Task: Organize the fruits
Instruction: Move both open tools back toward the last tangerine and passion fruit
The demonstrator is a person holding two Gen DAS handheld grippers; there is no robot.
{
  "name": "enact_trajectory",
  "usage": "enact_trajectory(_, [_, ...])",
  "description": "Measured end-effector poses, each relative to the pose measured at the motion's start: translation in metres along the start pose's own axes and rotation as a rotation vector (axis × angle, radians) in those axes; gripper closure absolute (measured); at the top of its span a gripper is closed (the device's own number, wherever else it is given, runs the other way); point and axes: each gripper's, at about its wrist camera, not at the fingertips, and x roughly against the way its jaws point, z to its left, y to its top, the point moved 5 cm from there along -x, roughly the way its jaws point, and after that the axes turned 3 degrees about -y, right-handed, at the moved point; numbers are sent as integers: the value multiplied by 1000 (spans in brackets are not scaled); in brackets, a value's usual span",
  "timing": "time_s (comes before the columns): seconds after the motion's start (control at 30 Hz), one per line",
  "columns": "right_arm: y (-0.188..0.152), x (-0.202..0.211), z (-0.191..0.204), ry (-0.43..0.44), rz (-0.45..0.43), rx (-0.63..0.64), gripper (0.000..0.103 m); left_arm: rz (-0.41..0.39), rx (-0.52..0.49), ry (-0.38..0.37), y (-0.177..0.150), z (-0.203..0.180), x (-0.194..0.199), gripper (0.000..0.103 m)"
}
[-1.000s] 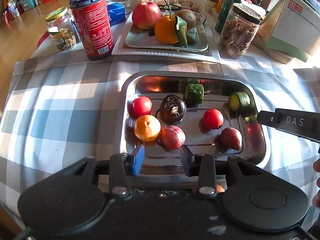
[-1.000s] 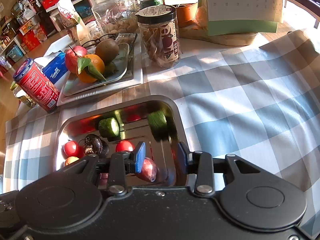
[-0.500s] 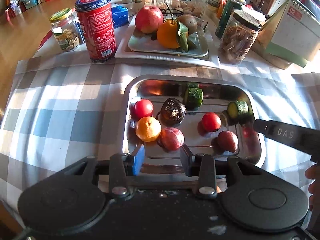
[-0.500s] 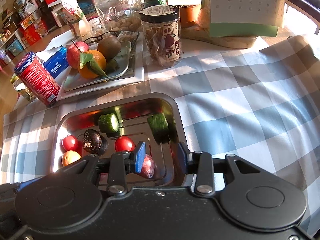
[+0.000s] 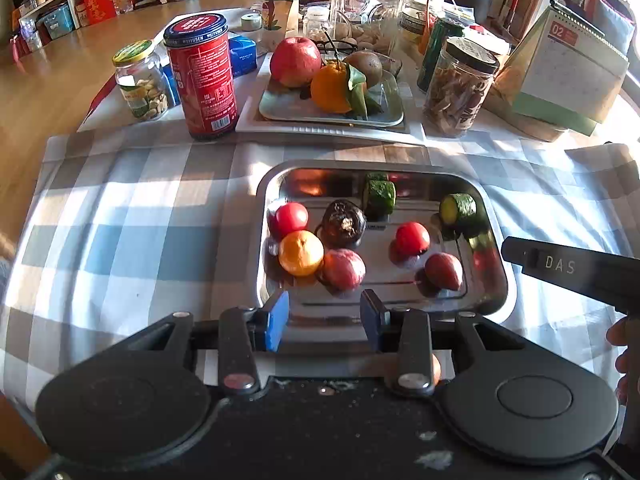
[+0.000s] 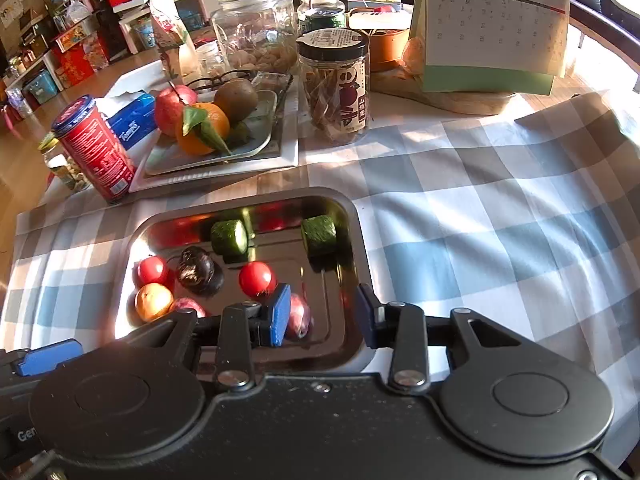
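Observation:
A steel tray [image 5: 494, 236] [image 6: 358, 232] on the checked cloth holds two red tomatoes [image 5: 291, 218] [image 5: 412, 238], a small orange [image 5: 301, 253], two reddish plums [image 5: 344, 270] [image 5: 443, 271], a dark wrinkled fruit [image 5: 344, 223] and two cucumber pieces [image 5: 379, 198] [image 5: 459, 209]. My left gripper [image 5: 324, 314] is open and empty above the tray's near edge. My right gripper [image 6: 322, 314] is open and empty over the tray's near right corner, with a plum [image 6: 299, 316] beside its left finger.
Behind the tray a plate [image 5: 384, 110] holds an apple [image 5: 295, 61], a leafy orange [image 5: 332, 88] and a kiwi [image 5: 365, 65]. A red can [image 5: 202, 78], nut jars [image 5: 140, 80] [image 5: 458, 88], a large glass jar [image 5: 368, 8] and a desk calendar [image 5: 568, 72] stand around it.
Both grippers have pulled back and up from the tray, so more of the table shows. The fruit in the tray has not moved. Both stay open.

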Motion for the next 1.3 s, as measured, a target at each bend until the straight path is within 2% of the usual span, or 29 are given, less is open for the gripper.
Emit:
enact_trajectory(0.17, [-14, 9, 4, 15, -3, 31, 56, -8, -41, 17, -11, -4, 3, 63])
enact_trajectory(0.43, [-35, 23, 8, 36, -10, 91, 56, 2, -50, 5, -32, -2, 8, 63])
enact_trajectory(0.73, [-64, 42, 2, 75, -13, 96, 56, 4, -89, 13, -51, -2, 8, 63])
enact_trajectory(1.3, [-114, 43, -15, 97, 46, 109, 56, 55, -152, -24, -100, -13, 1, 63])
